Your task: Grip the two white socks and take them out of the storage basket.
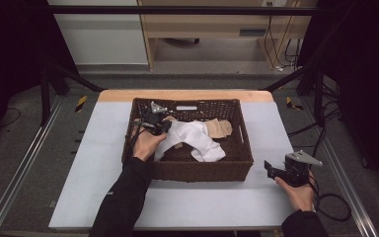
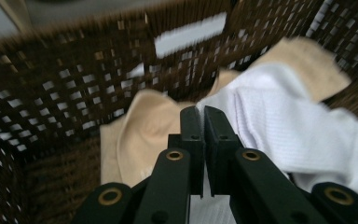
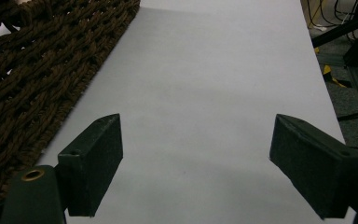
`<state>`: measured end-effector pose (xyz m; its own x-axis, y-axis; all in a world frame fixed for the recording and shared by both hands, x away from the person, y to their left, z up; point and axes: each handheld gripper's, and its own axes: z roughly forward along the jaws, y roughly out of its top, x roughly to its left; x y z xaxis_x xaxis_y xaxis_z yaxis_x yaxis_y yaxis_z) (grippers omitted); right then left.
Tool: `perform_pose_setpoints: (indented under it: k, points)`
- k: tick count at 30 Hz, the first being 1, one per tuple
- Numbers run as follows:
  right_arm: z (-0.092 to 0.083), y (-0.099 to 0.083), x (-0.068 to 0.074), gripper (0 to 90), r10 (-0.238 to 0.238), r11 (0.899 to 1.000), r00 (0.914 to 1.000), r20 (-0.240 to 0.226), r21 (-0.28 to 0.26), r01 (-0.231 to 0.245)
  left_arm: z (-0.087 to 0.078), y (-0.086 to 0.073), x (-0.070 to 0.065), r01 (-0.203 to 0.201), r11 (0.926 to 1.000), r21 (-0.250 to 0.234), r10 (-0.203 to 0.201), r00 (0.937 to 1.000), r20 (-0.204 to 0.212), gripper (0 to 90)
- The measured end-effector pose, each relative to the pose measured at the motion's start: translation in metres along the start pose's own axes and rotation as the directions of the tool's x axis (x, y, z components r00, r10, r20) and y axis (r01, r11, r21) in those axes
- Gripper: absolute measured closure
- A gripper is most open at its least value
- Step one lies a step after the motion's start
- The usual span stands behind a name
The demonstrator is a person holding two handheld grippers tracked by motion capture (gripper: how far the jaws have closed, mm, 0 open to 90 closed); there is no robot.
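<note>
White rect. tabletop (image 1: 202, 207) w/ dark brown woven wicker basket (image 1: 202, 170) at centre-back; inside basket, white ribbed cloth garment (image 1: 197, 140) lying over beige cloth piece (image 1: 219, 127), both touching; left gripper (image 1: 159, 123) inside basket at its left end, jaws pressed together, thin fold of white garment (image 2: 284, 126) pinched btwn them at the base, beige piece (image 2: 140, 135) just beside; right gripper (image 1: 276, 170) on table right of basket, jaws wide apart, nothing btwn them, over bare tabletop (image 3: 205, 93).
</note>
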<state>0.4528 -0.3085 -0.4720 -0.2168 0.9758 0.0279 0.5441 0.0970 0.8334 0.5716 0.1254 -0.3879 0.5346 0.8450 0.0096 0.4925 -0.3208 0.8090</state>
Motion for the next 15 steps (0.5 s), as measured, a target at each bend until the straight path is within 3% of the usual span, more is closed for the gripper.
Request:
perform_pose_setpoints:
  k: [4, 5, 9, 15]
  points:
    - [0.000, 0.000, 0.000, 17.2, -0.002, 1.000, 1.0000, -0.002, -0.002, 0.002, -0.018, 0.008, -0.005, -0.013, 0.9966, -0.082, 0.014, 0.9997, 0.020, 86.5]
    - [0.000, 0.000, 0.000, 17.2, -0.001, 1.000, 1.0000, -0.003, -0.002, 0.001, -0.023, 0.010, -0.006, -0.001, 0.9945, -0.105, 0.005, 0.9993, 0.037, 86.5]
    - [0.000, 0.000, 0.000, 17.2, -0.002, 1.000, 1.0000, -0.002, -0.003, 0.002, -0.043, 0.017, -0.008, 0.020, 0.9778, -0.209, -0.009, 0.9985, 0.053, 86.5]
    - [0.000, 0.000, 0.001, 17.2, -0.006, 1.000, 1.0000, -0.002, -0.001, 0.006, -0.070, 0.026, -0.010, 0.020, 0.9511, -0.308, -0.002, 0.9983, 0.058, 86.5]
